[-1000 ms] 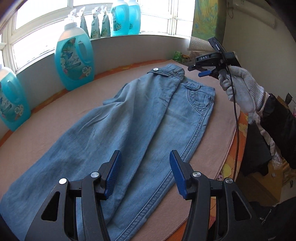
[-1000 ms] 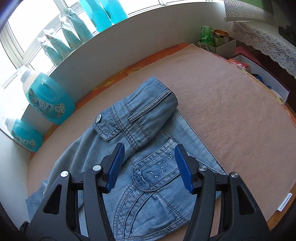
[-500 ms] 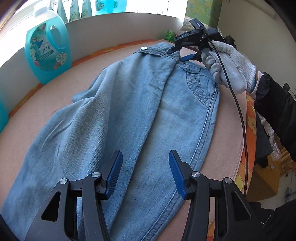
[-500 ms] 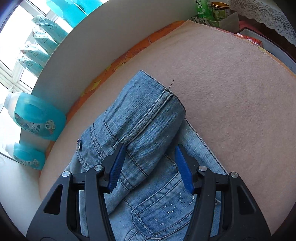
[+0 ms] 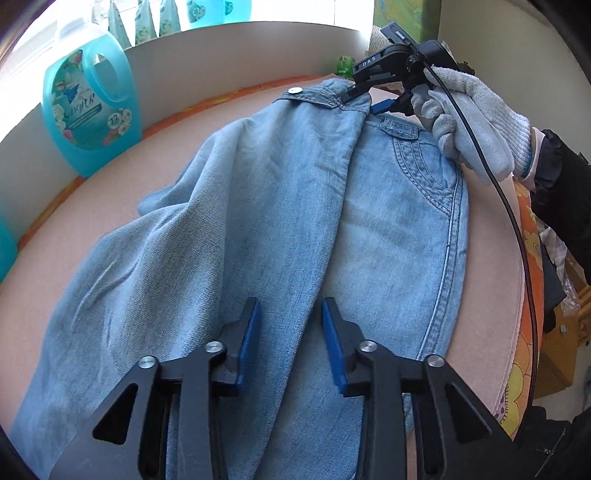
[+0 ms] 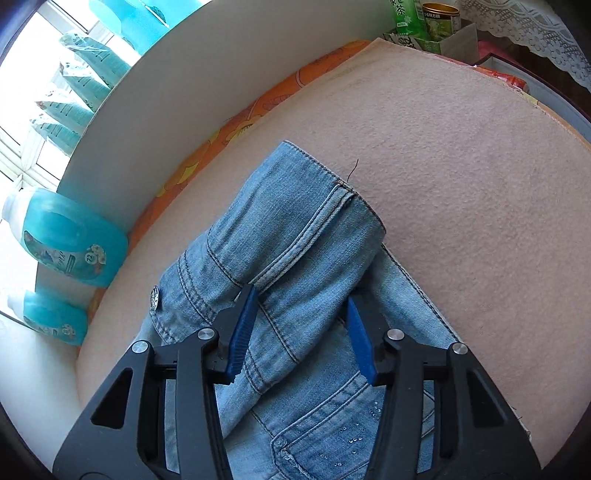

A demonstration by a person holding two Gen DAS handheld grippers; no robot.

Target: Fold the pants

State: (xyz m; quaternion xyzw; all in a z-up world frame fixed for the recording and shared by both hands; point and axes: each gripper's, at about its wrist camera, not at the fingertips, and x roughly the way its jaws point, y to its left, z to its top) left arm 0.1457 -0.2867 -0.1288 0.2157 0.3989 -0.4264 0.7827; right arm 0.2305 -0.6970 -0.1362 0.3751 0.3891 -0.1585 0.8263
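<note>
Light blue denim pants [image 5: 288, 206] lie mid-frame on pink felt table cover [image 6: 461, 177], one half folded over. Right gripper [image 6: 299, 325] jaws apart around the waistband fold; left gripper [image 5: 290, 332] apart over the leg. Clamp both layers squarely before lifting.

A pinkish-beige blanket [image 6: 461, 192] covers the table, with an orange floral cloth [image 6: 229, 129] showing along its far edge. A white sill wall [image 5: 229, 62] curves across the upper frame, bright windows [image 6: 26, 99] above it at upper left. Teal detergent bottles [image 5: 90, 110] stand below the wall, refill pouches [image 6: 74, 85] on the sill. At upper right sit a green tea carton [image 6: 404, 16], a tin [image 6: 441, 16] and white lace [image 6: 535, 33].
</note>
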